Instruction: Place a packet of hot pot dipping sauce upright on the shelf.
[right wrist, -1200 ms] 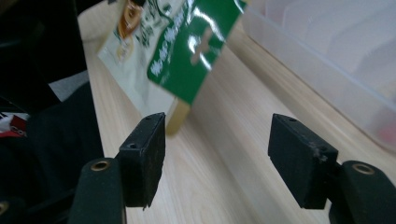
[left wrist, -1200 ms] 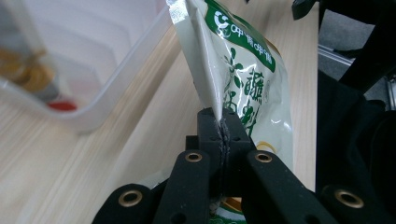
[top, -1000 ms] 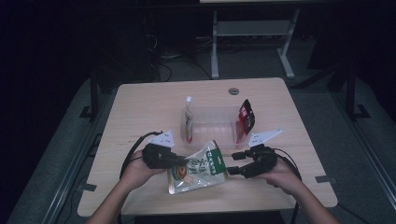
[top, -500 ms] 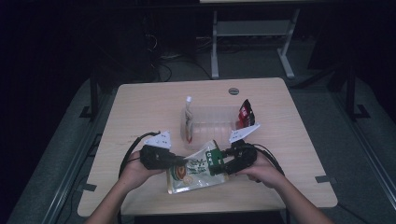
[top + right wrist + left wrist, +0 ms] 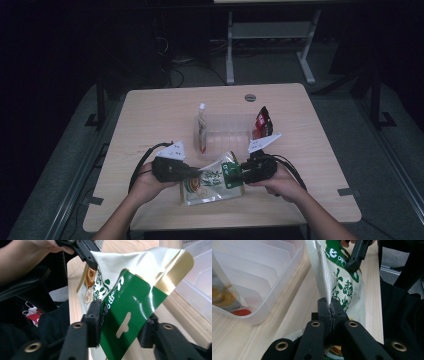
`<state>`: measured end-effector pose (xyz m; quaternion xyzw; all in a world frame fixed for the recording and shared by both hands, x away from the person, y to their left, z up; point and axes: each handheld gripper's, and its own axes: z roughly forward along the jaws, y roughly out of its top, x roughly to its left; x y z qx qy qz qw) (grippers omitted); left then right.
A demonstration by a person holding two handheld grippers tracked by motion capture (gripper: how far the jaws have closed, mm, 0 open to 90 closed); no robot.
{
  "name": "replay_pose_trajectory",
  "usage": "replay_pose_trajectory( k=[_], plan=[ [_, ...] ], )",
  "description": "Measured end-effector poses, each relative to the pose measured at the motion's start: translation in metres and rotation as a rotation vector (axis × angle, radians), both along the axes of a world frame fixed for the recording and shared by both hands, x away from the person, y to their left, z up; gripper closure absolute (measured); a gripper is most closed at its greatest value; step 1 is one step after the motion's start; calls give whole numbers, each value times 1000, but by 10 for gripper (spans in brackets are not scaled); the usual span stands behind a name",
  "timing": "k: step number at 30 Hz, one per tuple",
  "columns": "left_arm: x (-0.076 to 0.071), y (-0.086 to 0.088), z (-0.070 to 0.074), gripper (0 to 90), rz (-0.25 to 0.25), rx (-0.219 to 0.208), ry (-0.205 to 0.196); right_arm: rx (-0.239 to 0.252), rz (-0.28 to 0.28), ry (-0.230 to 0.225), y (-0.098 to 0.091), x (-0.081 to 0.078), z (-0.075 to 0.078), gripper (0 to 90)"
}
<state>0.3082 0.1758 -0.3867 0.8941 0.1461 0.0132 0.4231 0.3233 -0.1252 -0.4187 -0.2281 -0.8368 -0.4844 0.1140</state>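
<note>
1. Since a second ago, your right gripper (image 5: 239,171) has come in from the pouch's (image 5: 212,181) right, and its jaws have just been closing around the green header, one pad touching, the other just off.
2. Your left gripper (image 5: 196,173) stays clamped on the pouch's edge.
3. You look set for a two-handed hold.
4. The pouch is glossy white, green and gold, hanging low over the bench (image 5: 160,110) near the bin (image 5: 227,131).
</note>
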Motion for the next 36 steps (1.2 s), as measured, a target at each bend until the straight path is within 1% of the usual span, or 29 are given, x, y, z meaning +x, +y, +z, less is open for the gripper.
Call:
replay_pose_trajectory(
  k=[4, 6, 7, 8, 10, 14, 16, 18, 19, 20, 22, 23, 25, 27, 29, 30, 31, 32, 34, 35, 36],
  plan=[
    [0, 0, -1, 891, 0, 3, -3, 5, 19, 3, -1, 0, 0, 716],
    [1, 0, -1, 891, -1, 5, -2, 8, 24, 2, -1, 0, 1, 774],
    [1, 0, -2, 891, -1, 5, 0, 13, 26, -9, 0, 0, 0, 819],
    [0, -1, -2, 891, -1, 5, -2, 12, 33, -17, -1, 0, 1, 846],
    [0, -2, -3, 890, -1, 8, -2, 12, 41, -24, -1, -1, 1, 877],
    [1, -3, -4, 890, -4, 8, -5, 7, 47, -45, -1, -2, 1, 897],
    [2, -3, -5, 888, -4, 3, -1, 5, 55, -50, -2, -2, 2, 900],
    [2, -3, -6, 883, -1, 7, -1, 9, 59, -45, -2, -1, 2, 900],
    [2, -4, -7, 879, 4, 14, 1, 10, 60, -45, -2, -1, 2, 900],
    [3, -3, -7, 869, -2, 33, -7, 9, 62, -46, -2, -2, 2, 900],
    [4, -4, -10, 831, 15, 35, -2, 3, 71, -57, -2, -2, 2, 900],
    [5, -4, -10, 826, 12, 39, 1, -3, 69, -63, -1, -3, 2, 900],
    [4, -3, -9, 785, 30, 21, 12, -1, 75, -59, -1, -3, 2, 900],
    [4, 0, -6, 753, 37, 7, 0, 7, 74, -63, -2, -4, 3, 900],
    [3, 5, -2, 726, 68, -30, -2, 6, 77, -71, -2, -5, 5, 900],
    [4, 8, 1, 701, 81, -43, -5, 4, 78, -72, -2, -5, 5, 900],
    [5, 11, 2, 700, 88, -54, -3, 4, 77, -69, -3, -6, 5, 900],
    [4, 14, 3, 735, 92, -57, 2, 6, 77, -70, -3, -6, 5, 900],
    [4, 16, 5, 850, 86, -61, 13, 8, 78, -73, -5, -6, 6, 900],
    [4, 17, 5, 884, 82, -60, 16, 12, 78, -72, -5, -7, 7, 900],
    [3, 16, 6, 896, 76, -58, 18, 14, 78, -72, -6, -7, 8, 900]
  ],
)
